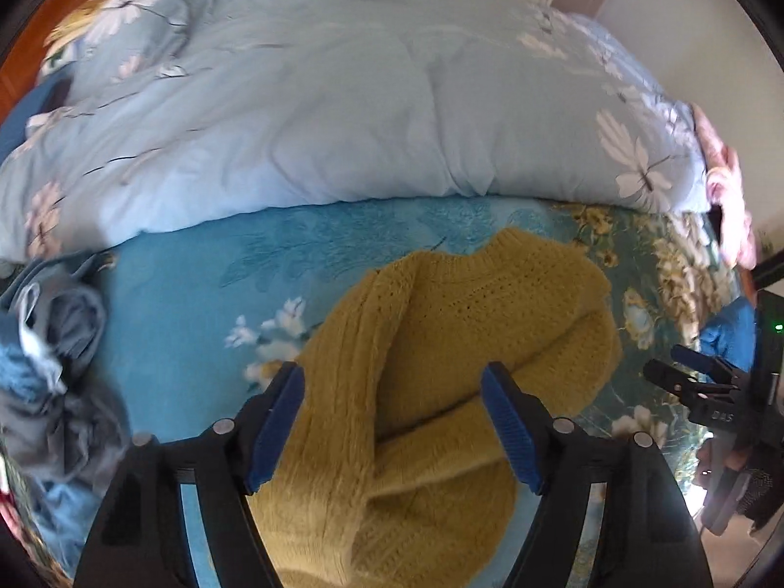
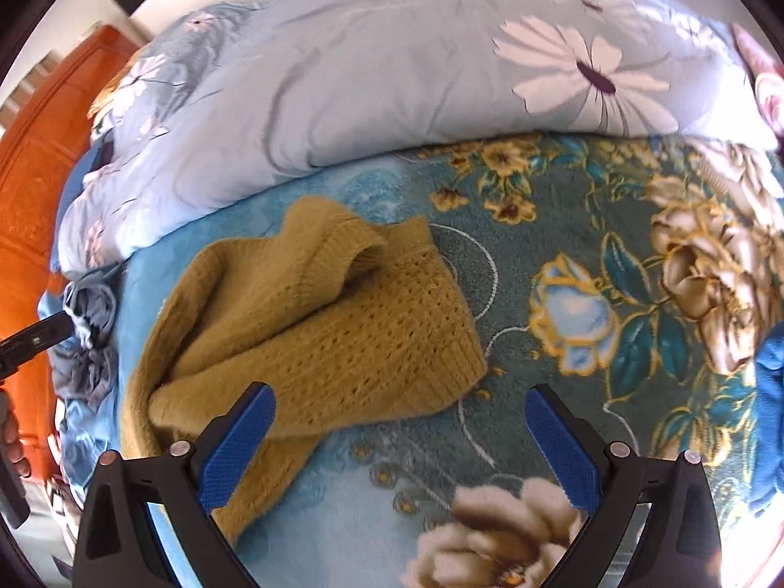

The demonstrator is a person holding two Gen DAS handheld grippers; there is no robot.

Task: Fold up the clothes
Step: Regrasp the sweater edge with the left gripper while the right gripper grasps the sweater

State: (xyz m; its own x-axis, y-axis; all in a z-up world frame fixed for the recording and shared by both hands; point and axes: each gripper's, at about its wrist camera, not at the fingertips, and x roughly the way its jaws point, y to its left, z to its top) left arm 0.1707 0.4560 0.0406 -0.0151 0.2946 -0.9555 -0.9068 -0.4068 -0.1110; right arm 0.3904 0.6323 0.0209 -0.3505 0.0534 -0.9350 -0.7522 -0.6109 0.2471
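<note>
A mustard-yellow knitted sweater lies crumpled and partly folded on the teal floral blanket; it also shows in the right wrist view. My left gripper is open and hovers right above the sweater, its blue pads on either side of the knit. My right gripper is open and empty, above the sweater's right hem and the blanket. The right gripper also shows at the right edge of the left wrist view.
A pale blue flowered duvet is bunched across the back of the bed. A heap of grey and blue clothes lies at the left, also seen in the right wrist view. A blue garment lies right. An orange wooden headboard stands left.
</note>
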